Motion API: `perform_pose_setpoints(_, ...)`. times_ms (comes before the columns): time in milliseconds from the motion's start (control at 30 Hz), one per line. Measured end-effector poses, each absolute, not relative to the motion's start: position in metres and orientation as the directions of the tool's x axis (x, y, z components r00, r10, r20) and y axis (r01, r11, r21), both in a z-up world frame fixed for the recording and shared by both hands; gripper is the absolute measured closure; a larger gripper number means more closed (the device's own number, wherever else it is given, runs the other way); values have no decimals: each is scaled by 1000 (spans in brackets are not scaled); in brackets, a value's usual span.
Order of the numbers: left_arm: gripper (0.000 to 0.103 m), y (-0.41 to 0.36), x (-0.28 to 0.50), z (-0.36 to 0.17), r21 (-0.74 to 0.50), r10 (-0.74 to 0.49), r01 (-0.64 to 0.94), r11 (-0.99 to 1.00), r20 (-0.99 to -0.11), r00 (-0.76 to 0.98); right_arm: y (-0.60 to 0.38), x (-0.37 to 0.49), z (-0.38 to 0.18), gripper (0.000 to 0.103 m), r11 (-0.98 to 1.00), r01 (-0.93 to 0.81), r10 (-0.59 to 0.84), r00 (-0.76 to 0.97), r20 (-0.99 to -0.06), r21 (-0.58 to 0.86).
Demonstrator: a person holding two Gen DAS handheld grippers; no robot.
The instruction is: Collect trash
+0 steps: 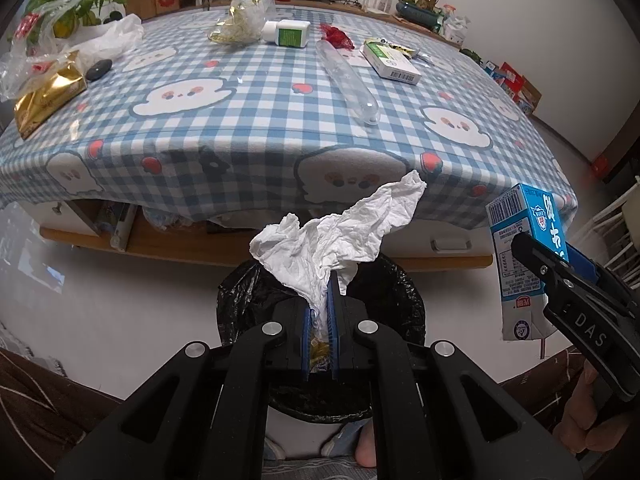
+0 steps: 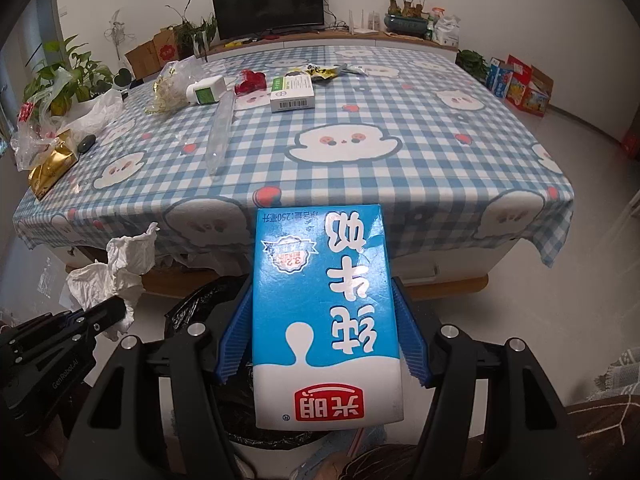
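Observation:
My left gripper (image 1: 323, 312) is shut on a crumpled white tissue (image 1: 336, 236) and holds it right above the black-lined trash bin (image 1: 396, 288). My right gripper (image 2: 325, 328) is shut on a blue and white milk carton (image 2: 326, 312), held upside down over the same bin (image 2: 200, 304). In the left wrist view the carton (image 1: 520, 256) and the right gripper (image 1: 560, 276) show at the right. In the right wrist view the tissue (image 2: 120, 276) and the left gripper (image 2: 104, 312) show at the lower left.
The table with a blue checked cloth (image 1: 248, 120) stands just beyond the bin. On it lie a clear plastic tube (image 1: 346, 80), a white box (image 1: 392, 62), a white bottle (image 1: 286, 32), red wrapper (image 1: 338, 38), gold bag (image 1: 48, 94), plastic bags (image 1: 240, 20).

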State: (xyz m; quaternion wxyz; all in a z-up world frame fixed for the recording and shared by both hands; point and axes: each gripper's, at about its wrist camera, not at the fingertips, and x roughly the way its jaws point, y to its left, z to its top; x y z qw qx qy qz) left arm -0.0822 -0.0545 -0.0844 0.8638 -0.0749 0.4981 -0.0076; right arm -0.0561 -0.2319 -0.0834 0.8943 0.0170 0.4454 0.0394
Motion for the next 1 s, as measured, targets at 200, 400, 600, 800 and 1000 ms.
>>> perform_pose_setpoints(200,97,-59,-85,-105,-131,-82,-73,989,-879,470,-238,-60,-102,42,998,-26,62,566,-822,57)
perform_pose_setpoints(400,97,-66,-81,-120,-118,-79,-61,991,-891,448,-242,-57,-117,42,999,-24,50,547,-836,44)
perform_pose_setpoints(600,97,-70,-74,-137,-111,-80,-48,993,-900,429,-246,-45,-137,42,999,-19,46,514,-857,43)
perform_pose_setpoints(800,97,-71,-67,-154,-105,-80,-39,994,-909,408,-247,-36,-151,42,998,-31,61,493,-868,53)
perform_pose_setpoints(1000,97,-83,-56,-179,-95,-81,-20,995,-926,369,-254,-28,-165,42,998,-29,59,481,-875,52)
